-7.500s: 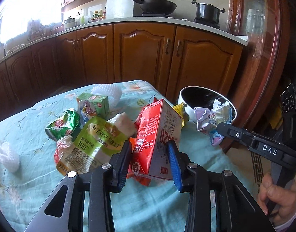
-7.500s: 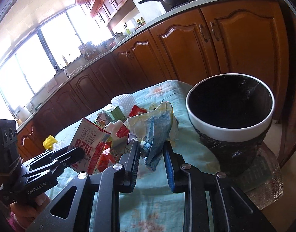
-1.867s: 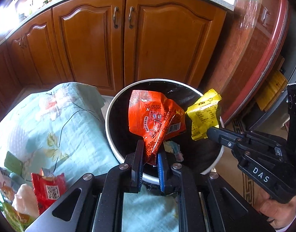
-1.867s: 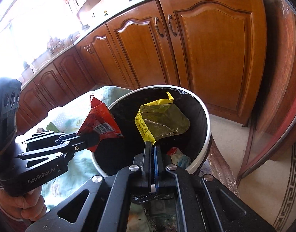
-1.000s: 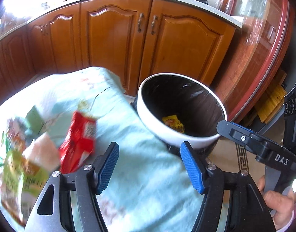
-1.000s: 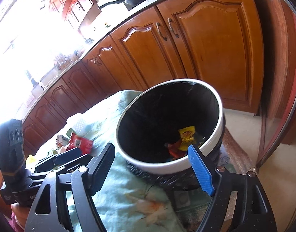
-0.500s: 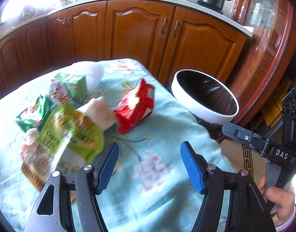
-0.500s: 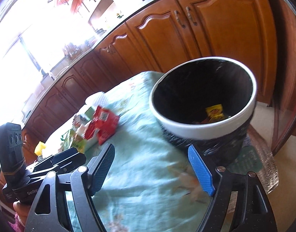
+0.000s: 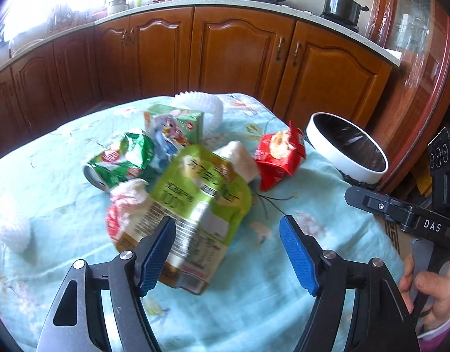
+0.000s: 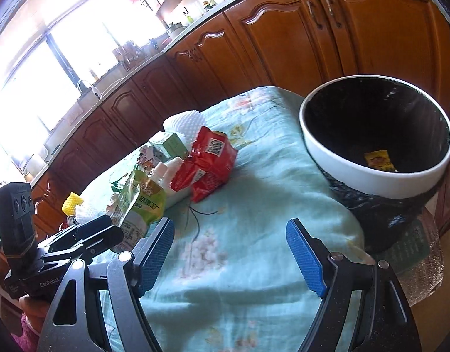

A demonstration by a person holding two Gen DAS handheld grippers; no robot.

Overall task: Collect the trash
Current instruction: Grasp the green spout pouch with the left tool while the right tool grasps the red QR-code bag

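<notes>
Both tongs apart, nothing between the pads.

We note the left gripper (image 9: 227, 249), its jaws just widened, hanging over the near end of the green pouch (image 9: 195, 205), pads clear of it. Right gripper (image 10: 230, 255) stands wide over bare cloth (image 10: 254, 205). Landmark: the bin (image 10: 380, 184), off the cloth's far right corner, a yellow wrapper (image 10: 379, 160) lying inside. Red pack (image 9: 279, 158) lies nearest the bin; pouch, green carton (image 9: 178, 123) and green bag (image 9: 122, 158) lie left of the pack, farther from the bin.
</notes>
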